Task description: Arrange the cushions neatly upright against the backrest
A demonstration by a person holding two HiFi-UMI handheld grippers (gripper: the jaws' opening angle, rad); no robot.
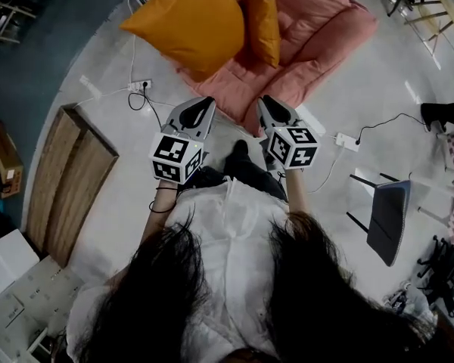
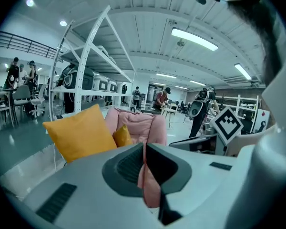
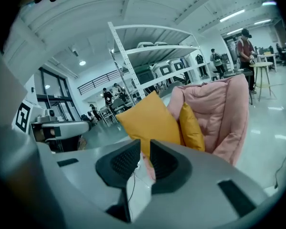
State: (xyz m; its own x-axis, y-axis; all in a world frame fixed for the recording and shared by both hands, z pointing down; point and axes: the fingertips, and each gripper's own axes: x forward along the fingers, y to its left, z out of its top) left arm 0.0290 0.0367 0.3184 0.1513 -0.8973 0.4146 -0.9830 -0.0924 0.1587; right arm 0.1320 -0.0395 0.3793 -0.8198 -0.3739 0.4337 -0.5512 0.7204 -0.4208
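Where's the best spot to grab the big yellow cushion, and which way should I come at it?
The big yellow cushion leans tilted against the pink chair, and its outer corner sticks out clear of the small cushion. Probably pinch that thin corner seam, coming in from the front-left, where nothing blocks the way.

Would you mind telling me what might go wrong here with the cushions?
The large orange square fabric cushion juts out past the pink padded chair's side, so a clumsy nudge might tip it onto the floor. A white power strip lies on the floor beside the chair; feet might catch it.
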